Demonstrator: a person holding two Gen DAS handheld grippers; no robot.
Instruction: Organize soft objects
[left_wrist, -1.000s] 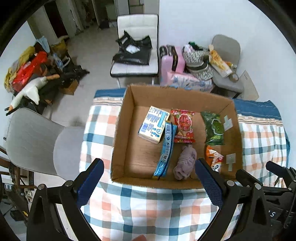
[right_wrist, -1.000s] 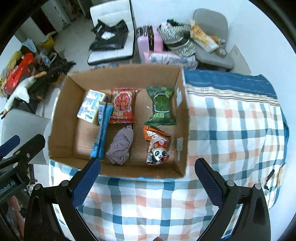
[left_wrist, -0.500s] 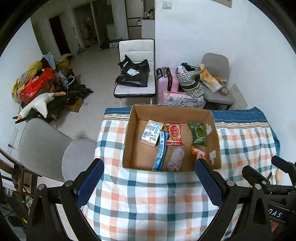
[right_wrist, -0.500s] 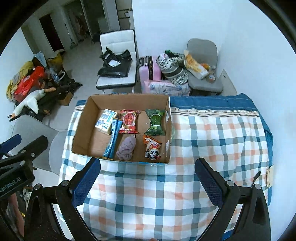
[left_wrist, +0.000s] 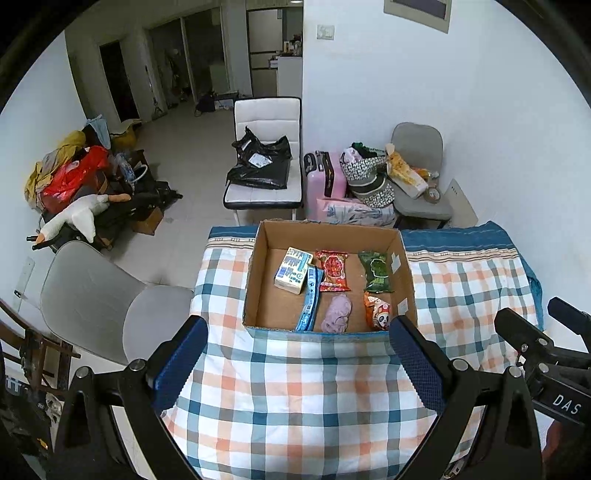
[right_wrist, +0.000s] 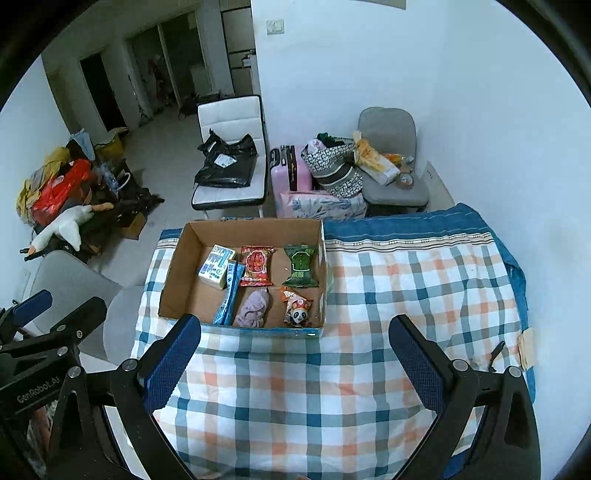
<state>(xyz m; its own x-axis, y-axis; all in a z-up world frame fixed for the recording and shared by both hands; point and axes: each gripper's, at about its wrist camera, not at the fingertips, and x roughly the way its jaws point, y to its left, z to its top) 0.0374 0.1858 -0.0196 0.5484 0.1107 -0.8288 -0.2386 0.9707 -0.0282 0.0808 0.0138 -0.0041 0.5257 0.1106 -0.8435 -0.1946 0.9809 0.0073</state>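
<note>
Left gripper (left_wrist: 298, 365) and right gripper (right_wrist: 294, 363) both hang over the near part of the checked bedspread (right_wrist: 295, 387), jaws spread wide, nothing between them.

Cardboard box (right_wrist: 177, 258) sits on the bedspread toward its far left corner.

Along the box's near wall, left to right:
- blue stick pack (right_wrist: 229, 291), long axis near-to-far, tip leaning on the near wall
- purple cloth bundle (right_wrist: 253, 309), crumpled, roughly near-to-far
- panda snack bag (right_wrist: 297, 309)

Far row: white carton (right_wrist: 216, 266), red packet (right_wrist: 256, 266), green packet (right_wrist: 302, 266), long axes near-to-far.

Handling, judged: the cloth is light, limp and would sag; pinch its bunched middle. Packets look light, puffy, slick-skinned, contents crushable; take them across the short axis or by the crimped ends. The carton is the stiffest.
</note>
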